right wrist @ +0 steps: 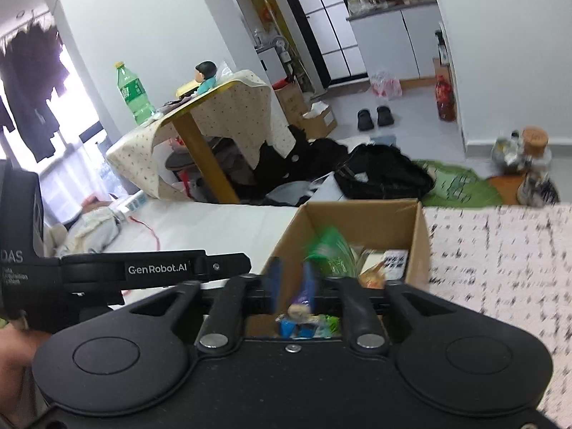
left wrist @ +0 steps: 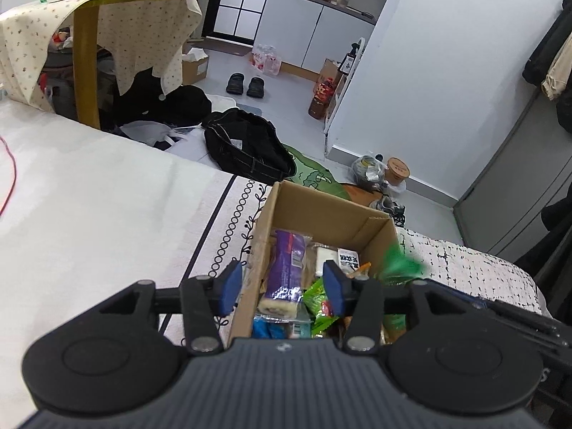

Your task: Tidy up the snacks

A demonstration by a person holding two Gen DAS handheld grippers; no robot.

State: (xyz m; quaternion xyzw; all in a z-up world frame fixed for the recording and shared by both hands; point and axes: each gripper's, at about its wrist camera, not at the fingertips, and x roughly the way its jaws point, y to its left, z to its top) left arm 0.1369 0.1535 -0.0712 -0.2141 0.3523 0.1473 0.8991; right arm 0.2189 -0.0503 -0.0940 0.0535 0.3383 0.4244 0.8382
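You are looking at a brown cardboard box (left wrist: pixel 321 211) holding a purple-wrapped snack (left wrist: pixel 286 268) and bright green packets (left wrist: pixel 318 304). Your left gripper (left wrist: pixel 282 286) is showing blue pads (left wrist: pixel 228 286) on black arms. The bedcover (left wrist: pixel 107 193) is lying white with black ring-and-vine borders, and the tablecloth (right wrist: pixel 228 121) is showing cream with small dots.

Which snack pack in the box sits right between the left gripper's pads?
The purple-wrapped pack, lying lengthwise along the cardboard box's left wall, between the left gripper's open pads. The green packets lie further right, under the right pad.
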